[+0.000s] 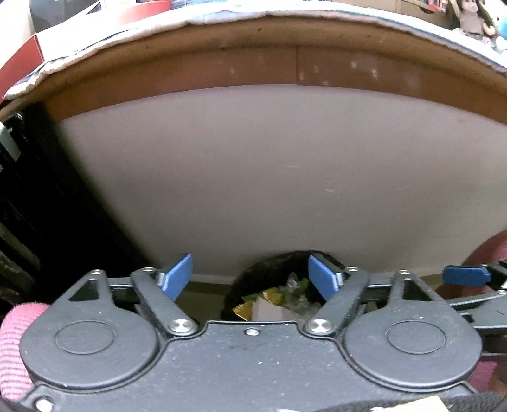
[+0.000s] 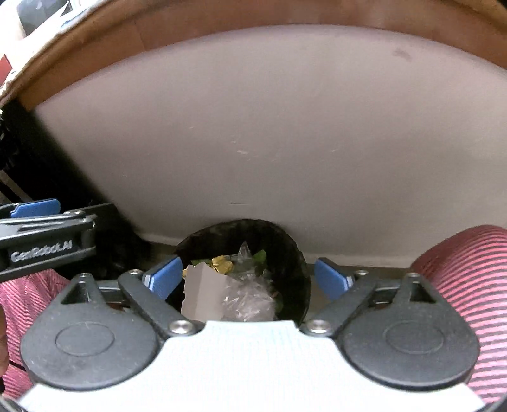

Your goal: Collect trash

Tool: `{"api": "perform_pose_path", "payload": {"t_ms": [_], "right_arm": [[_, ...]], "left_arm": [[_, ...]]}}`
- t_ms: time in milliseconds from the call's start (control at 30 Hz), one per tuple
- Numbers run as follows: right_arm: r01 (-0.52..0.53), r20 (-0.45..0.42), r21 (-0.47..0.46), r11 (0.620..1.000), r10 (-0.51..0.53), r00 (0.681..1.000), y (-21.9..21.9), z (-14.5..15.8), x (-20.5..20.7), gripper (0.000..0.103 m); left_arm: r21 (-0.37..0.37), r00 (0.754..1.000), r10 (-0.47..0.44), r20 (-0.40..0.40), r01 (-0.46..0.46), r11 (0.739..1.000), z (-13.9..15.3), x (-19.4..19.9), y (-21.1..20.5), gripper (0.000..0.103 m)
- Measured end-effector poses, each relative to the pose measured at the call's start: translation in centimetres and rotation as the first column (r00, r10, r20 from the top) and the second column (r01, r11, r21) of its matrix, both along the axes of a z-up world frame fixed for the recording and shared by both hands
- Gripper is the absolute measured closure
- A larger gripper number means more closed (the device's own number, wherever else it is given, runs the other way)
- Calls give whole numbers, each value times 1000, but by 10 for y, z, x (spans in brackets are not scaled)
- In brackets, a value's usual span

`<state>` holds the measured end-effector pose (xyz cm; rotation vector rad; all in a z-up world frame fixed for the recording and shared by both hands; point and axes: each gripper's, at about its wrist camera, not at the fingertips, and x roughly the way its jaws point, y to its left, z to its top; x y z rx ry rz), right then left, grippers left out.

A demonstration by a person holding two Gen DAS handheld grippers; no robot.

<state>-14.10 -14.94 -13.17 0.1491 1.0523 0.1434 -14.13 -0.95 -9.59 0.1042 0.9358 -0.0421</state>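
A black trash bin [image 2: 288, 253] stands on the floor against a pale panel, holding a white card scrap [image 2: 202, 293], clear plastic [image 2: 248, 298], a gold wrapper [image 2: 221, 263] and green bits. My right gripper [image 2: 250, 277] hovers above it, open, its blue pads [image 2: 164, 275] spread wide with nothing between them. My left gripper [image 1: 250, 275] is open too, above the same bin [image 1: 269, 263], where the gold wrapper [image 1: 250, 305] shows below. The left gripper [image 2: 35, 209] also juts in at the left of the right wrist view. The right gripper's blue pad [image 1: 465, 275] shows in the left wrist view.
A wooden table edge [image 1: 253, 50] with a pale cloth [image 1: 95, 41] arches overhead. A dark cabinet [image 1: 31, 196] stands at the left. Pink striped trouser legs [image 2: 469, 279] flank the bin. A doll [image 1: 472, 19] sits at the far right on the table.
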Motion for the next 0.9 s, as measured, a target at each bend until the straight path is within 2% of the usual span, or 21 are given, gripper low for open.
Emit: {"api": "perform_pose_path", "payload": {"t_ms": [100, 300, 467, 633, 900], "right_arm": [[-7, -4, 10, 1000, 7, 1000, -2, 5, -3, 4], [-40, -27, -14, 999, 40, 999, 7, -4, -10, 4], [-49, -21, -26, 998, 49, 999, 11, -7, -12, 4], [-68, -41, -38, 997, 67, 997, 17, -17, -14, 4], [-82, -73, -46, 996, 79, 994, 24, -30, -13, 4]], "left_arm": [[-22, 1000, -17, -22, 16, 1000, 2, -9, 0, 17], [-1, 996, 18, -83, -19, 1000, -7, -12, 0, 17], [-8, 995, 31, -93, -32, 999, -13, -16, 5, 17], [-1, 989, 44, -139, -44, 999, -28, -10, 7, 17], [-32, 980, 70, -185, -77, 997, -48, -9, 15, 17]]}}
